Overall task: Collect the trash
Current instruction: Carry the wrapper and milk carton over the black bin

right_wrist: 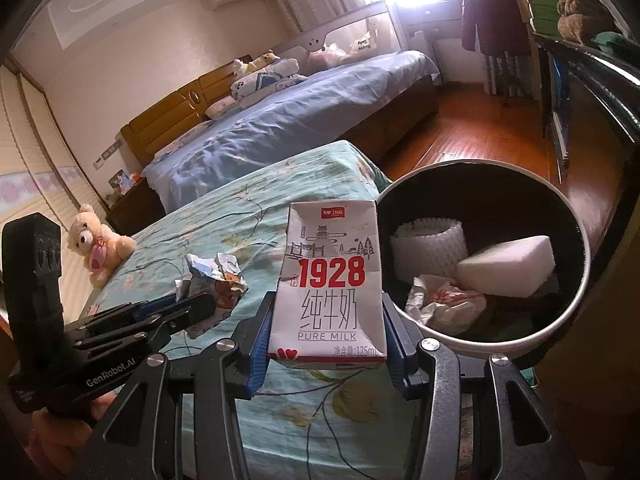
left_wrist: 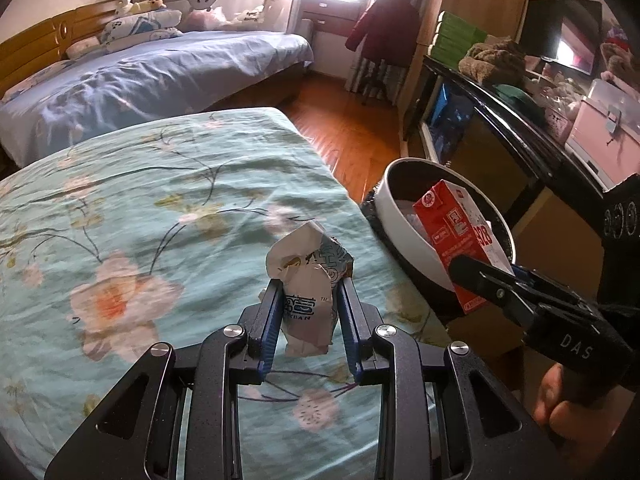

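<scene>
My left gripper (left_wrist: 308, 304) has its 2 blue-padded jaws clamped on a crumpled wrapper (left_wrist: 308, 280), white with teal print, which sticks up between the fingers above the floral bedspread (left_wrist: 132, 216). In the right wrist view I see the same wrapper (right_wrist: 216, 276) at the tip of the left gripper (right_wrist: 192, 306), lifted just over the teal cover (right_wrist: 240, 208).

My right gripper (right_wrist: 326, 320) is clamped on a small milk carton (right_wrist: 330, 284), upright, its front reading "1928" and "PURE MILK". The jaws press both its side walls near the bottom. From the left wrist view the carton (left_wrist: 456, 236) shows its red side and stands in front of the bin's opening, with the right gripper (left_wrist: 480, 276) gripping its lower end.

The trash bin (right_wrist: 576, 292) is round, white outside and dark inside, just beside the bed's edge and to the right of the carton. Inside I see 1 roll of white foam netting (right_wrist: 430, 252), 1 white foam block (right_wrist: 508, 266) and 1 crumpled paper wrapper (right_wrist: 444, 306). In the left wrist view the bin's white wall (left_wrist: 400, 224) sits close against the bedspread edge.

A teddy bear (right_wrist: 98, 246) sits on the far left of the bedspread, well apart from both grippers.
</scene>
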`<state>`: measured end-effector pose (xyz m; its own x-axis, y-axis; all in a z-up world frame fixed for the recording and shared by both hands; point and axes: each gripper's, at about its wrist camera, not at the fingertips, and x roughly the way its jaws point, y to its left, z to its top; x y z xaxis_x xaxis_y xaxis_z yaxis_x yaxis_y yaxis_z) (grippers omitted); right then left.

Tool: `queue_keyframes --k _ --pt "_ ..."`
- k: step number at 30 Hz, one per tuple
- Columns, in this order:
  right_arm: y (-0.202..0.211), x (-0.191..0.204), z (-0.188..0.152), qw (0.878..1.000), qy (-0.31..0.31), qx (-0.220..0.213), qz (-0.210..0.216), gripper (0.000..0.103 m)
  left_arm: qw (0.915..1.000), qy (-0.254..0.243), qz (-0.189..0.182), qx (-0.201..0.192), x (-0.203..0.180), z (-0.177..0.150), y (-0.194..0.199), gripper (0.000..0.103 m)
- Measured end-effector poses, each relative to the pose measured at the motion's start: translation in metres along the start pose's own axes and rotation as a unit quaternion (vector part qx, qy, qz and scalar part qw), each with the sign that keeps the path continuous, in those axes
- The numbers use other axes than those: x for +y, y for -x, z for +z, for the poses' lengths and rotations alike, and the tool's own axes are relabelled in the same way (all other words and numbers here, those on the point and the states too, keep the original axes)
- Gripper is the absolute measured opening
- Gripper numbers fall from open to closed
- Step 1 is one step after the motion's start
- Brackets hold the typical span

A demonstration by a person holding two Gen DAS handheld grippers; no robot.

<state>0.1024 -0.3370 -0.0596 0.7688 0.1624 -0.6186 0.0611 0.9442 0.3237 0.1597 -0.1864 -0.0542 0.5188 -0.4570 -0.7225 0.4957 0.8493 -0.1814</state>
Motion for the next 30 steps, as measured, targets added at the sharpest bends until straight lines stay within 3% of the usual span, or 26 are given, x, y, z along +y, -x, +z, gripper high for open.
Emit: queue_keyframes --k 30 --pt "0.016 -0.043 0.000 0.999 -0.039 -0.015 -0.033 0.049 0.9990 -0.037 -0.026 0.004 -0.046 0.017 -0.013 0.026"
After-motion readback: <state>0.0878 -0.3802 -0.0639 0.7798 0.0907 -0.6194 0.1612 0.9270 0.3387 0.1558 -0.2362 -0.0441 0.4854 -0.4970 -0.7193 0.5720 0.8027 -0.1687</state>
